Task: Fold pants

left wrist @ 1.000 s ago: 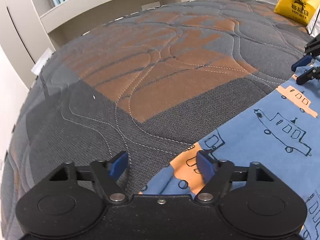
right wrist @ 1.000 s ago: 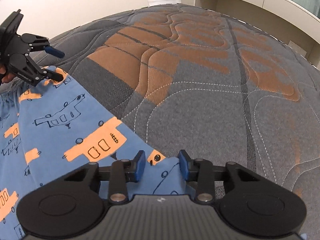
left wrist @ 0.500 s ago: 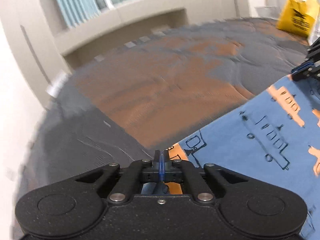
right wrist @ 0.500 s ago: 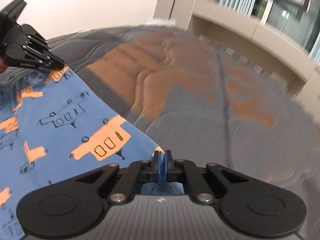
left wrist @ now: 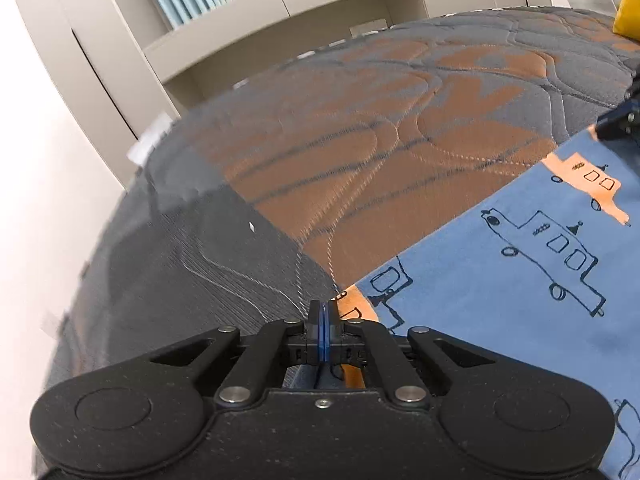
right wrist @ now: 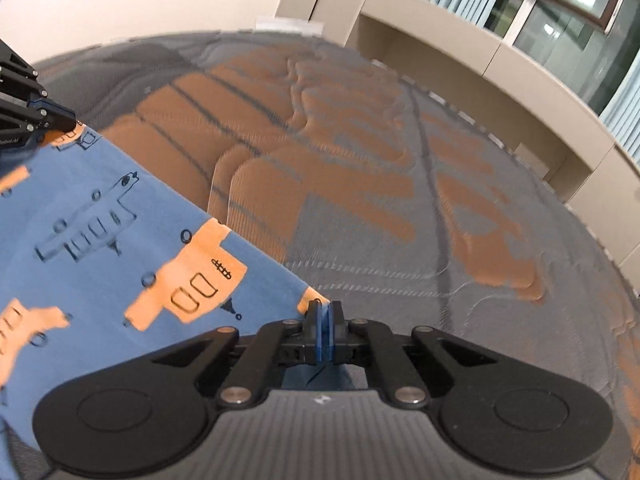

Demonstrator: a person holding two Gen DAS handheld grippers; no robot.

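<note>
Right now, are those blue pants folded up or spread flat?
Spread, as far as shown: the pants lie as one broad sheet on the mattress, each tool pinching a corner. Layers underneath: cannot tell.

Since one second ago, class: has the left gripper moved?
Yes. The left gripper has shut on the pants corner and tilted upward: in its own view, the mattress edge and the shelving behind sit lower in frame.

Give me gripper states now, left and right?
Left gripper: closed on a corner of the blue cotton pants with orange vehicle print.
Right gripper: closed on another corner of the same pants.
</note>
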